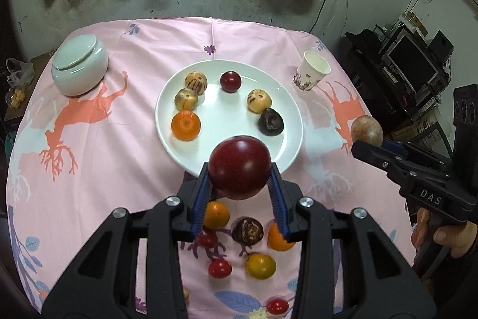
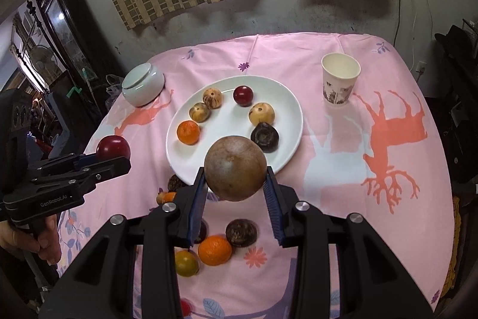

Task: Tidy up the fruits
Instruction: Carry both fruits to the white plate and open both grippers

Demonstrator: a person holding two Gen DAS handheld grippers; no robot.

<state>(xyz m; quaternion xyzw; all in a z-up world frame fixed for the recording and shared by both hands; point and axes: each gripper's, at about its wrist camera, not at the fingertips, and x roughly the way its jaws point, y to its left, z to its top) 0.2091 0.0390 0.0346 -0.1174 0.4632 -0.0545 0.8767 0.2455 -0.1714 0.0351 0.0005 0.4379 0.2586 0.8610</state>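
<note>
My left gripper [image 1: 240, 178] is shut on a dark red plum [image 1: 240, 166], held in the air just before the near rim of the white plate [image 1: 227, 115]. My right gripper [image 2: 236, 183] is shut on a round brown fruit [image 2: 235, 168], also above the plate's [image 2: 286, 121] near edge. The plate holds several fruits: an orange [image 1: 185, 125], speckled tan fruits, a small red plum [image 1: 230, 81] and a dark wrinkled fruit [image 1: 270, 121]. Loose fruits lie on the pink cloth under the grippers: oranges [image 2: 214, 249], a dark one [image 2: 241, 232], small red ones [image 1: 220, 268].
A lidded white ceramic jar [image 1: 79, 69] stands at the back left of the table, a paper cup [image 1: 312, 71] at the back right. A person's hand [image 1: 442, 235] grips the right tool. Dark shelves with electronics [image 1: 412, 65] stand to the right of the table.
</note>
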